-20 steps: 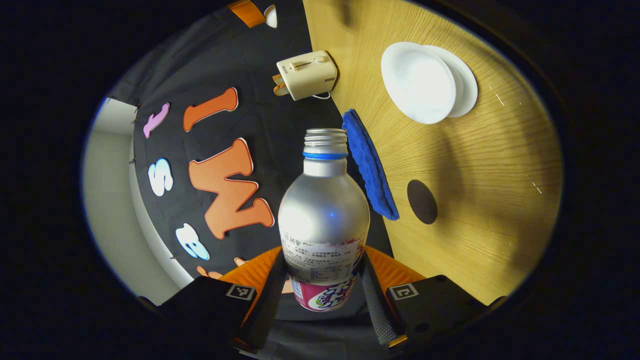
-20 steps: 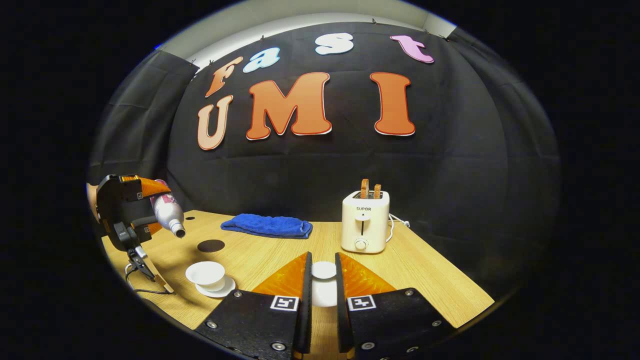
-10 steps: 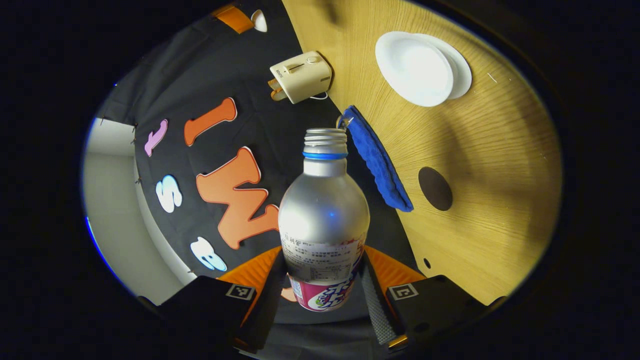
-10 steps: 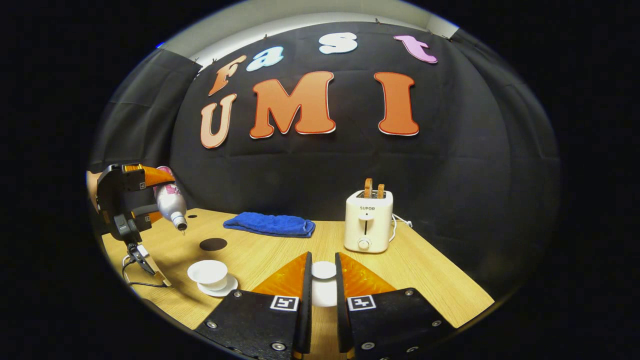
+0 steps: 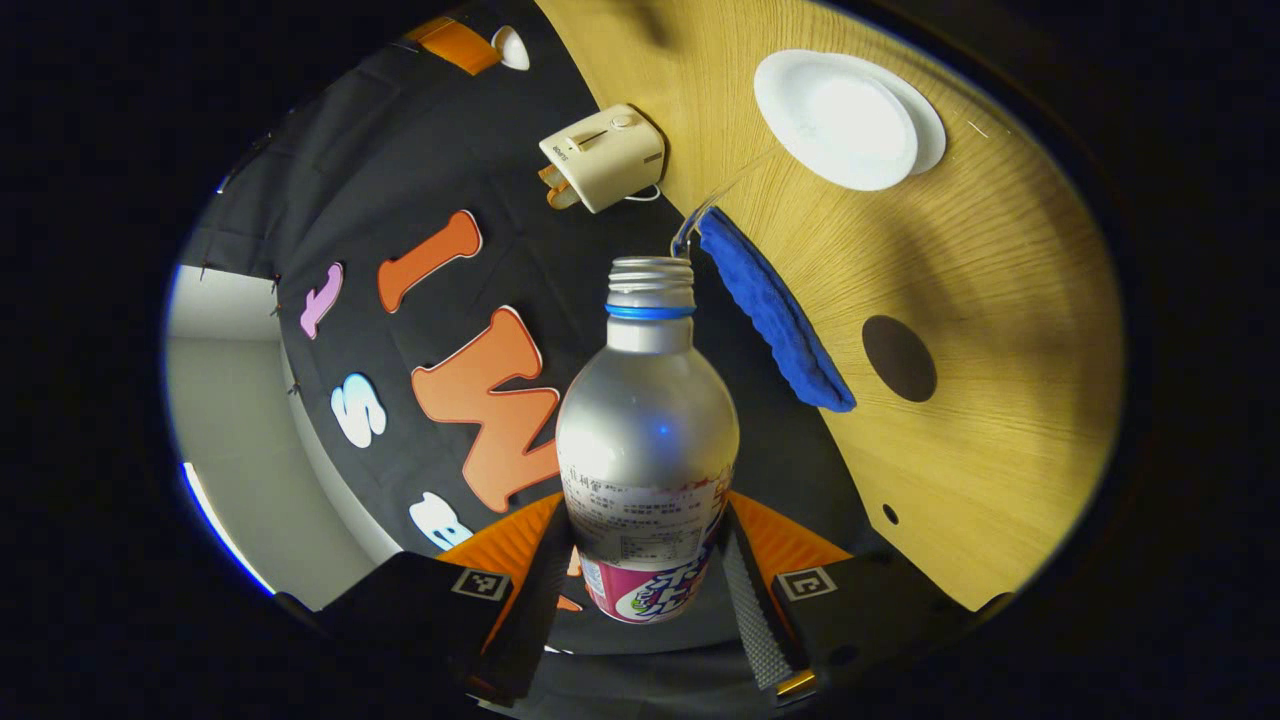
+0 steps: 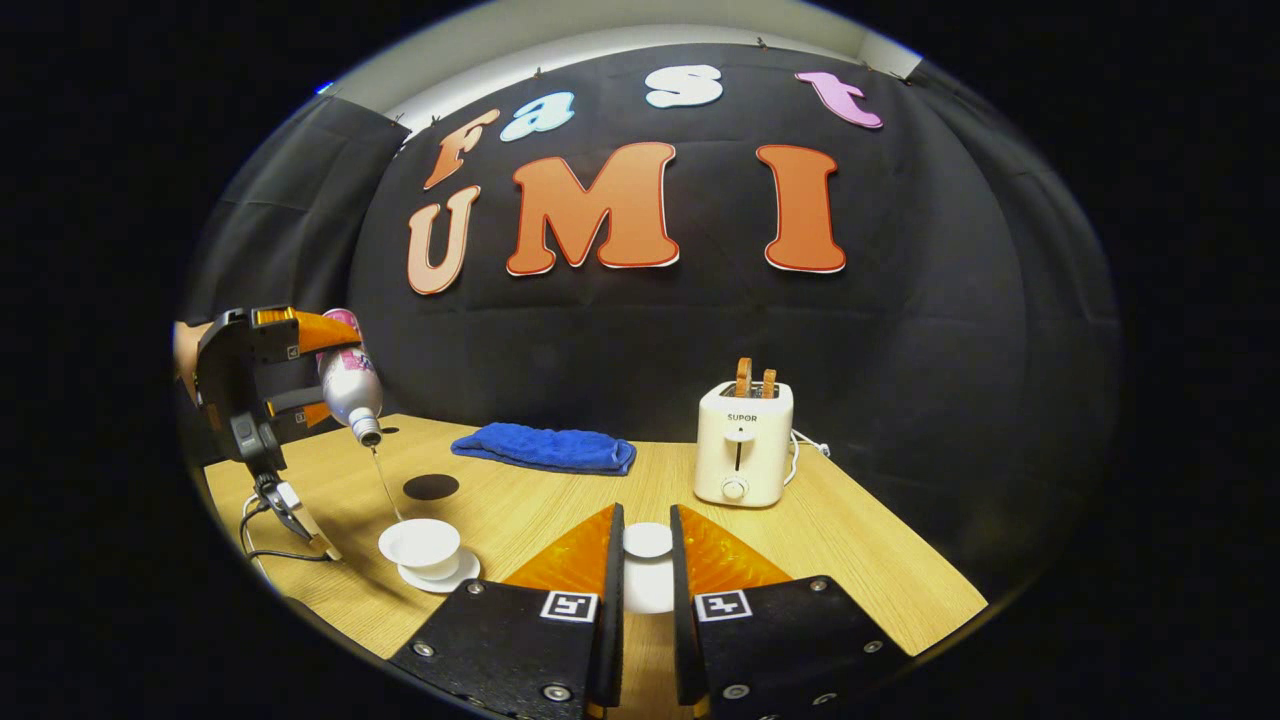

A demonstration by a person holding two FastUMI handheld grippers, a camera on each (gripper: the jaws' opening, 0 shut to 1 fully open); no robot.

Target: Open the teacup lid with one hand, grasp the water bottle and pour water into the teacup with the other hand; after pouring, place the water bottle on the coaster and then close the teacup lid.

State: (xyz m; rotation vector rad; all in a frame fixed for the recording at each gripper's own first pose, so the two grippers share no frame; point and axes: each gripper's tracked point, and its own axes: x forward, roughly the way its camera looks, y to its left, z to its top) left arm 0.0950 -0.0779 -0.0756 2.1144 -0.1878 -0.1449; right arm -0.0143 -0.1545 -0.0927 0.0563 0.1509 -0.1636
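In the right gripper view, the left gripper [image 6: 300,375] sits far to the left, above the table [image 6: 850,560] near its left edge, both fingers pressed on the bottle [image 6: 350,385]. The bottle's long axis tilts steeply, mouth down toward the teacup [image 6: 420,545], a thin stream [image 6: 385,485] falling to it. The coaster [image 6: 431,487] lies beyond, with bare wood around. The right gripper [image 6: 647,560] pinches the lid [image 6: 648,541], held above open table ahead.
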